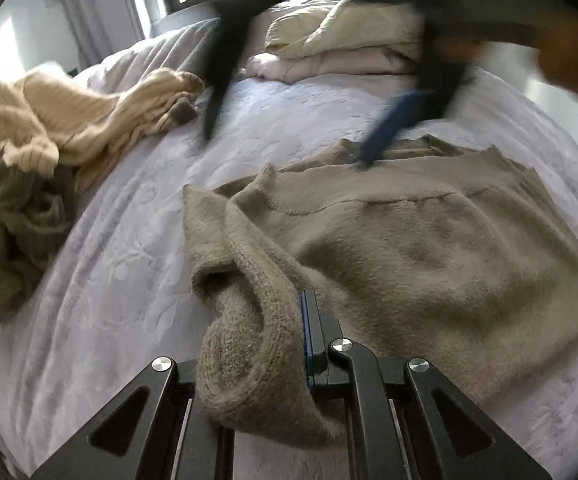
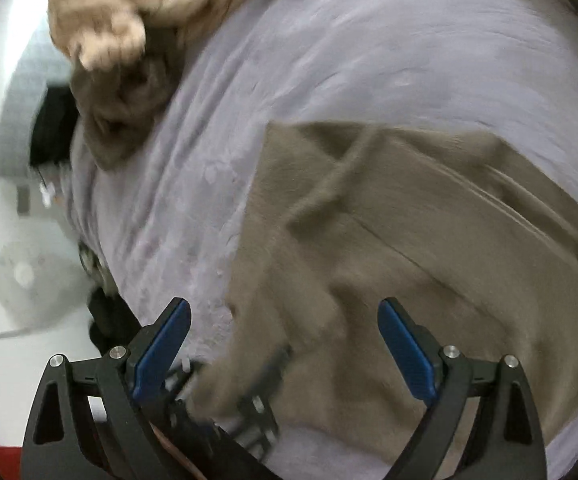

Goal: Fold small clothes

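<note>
taupe sweater (image 1: 429, 240), lilac floral-embossed bedspread (image 1: 121, 240), beige knit (image 1: 69, 112)

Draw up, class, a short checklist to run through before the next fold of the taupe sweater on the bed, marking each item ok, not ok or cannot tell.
1. Left gripper has the taupe sweater: ok, shut on a bunched cuff or hem.
2. Right gripper is free to grasp: ok, fingers spread wide with nothing between them.
3. Right gripper is steady over the sweater: not ok, both views show motion blur.
4. Sweater body lies flat: ok mostly, though the near left edge is bunched.
5. Landing space on the lilac bedspread: ok, bare beside the sweater.
6. Cream and olive clothes pile is clear of the sweater: ok, apart at left.
</note>
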The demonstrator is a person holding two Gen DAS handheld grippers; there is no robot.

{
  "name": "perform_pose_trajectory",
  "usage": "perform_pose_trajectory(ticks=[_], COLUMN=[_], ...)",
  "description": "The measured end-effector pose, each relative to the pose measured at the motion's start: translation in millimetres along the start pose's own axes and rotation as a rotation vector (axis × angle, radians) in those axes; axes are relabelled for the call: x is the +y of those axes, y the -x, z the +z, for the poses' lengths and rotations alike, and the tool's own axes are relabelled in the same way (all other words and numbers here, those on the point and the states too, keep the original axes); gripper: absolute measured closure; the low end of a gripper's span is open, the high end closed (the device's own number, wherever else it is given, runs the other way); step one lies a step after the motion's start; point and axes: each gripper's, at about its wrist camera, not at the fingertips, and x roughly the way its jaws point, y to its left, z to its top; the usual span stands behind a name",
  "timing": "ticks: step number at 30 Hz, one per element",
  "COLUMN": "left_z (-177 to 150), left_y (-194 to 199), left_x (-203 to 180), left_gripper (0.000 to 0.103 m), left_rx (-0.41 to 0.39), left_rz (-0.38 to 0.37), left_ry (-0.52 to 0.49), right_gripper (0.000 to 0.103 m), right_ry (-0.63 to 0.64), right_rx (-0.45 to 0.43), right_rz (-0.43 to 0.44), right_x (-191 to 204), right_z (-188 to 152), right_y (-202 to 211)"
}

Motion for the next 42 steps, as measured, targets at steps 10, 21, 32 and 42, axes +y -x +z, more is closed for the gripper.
perform_pose_trajectory(ticks=[10, 21, 32, 42], left_z=[2, 32, 65, 12], left_y=[-1, 46, 89, 26], left_x=[-9, -44, -176, -286], left_gripper=[0.091, 0.091, 0.091, 0.091], left_rx=[-0.028, -0.136, -0.251, -0.052], left_rz=[0.000, -0.073, -0.264, -0.356], left_ry=[-0.041, -0.151, -0.422, -0.653], right_gripper=[0.023, 0.088, 0.088, 0.088], right_ry=[0.075, -0.046, -0.260, -0.588], right_rx=[0.217, -0.146, -0.549, -0.602], right_rz=[-0.215, 0.099, 0.261, 0.272], right_x=[29, -38, -186, -344], right_z=[60, 8, -124, -226], right_y=[-79, 45, 188, 114])
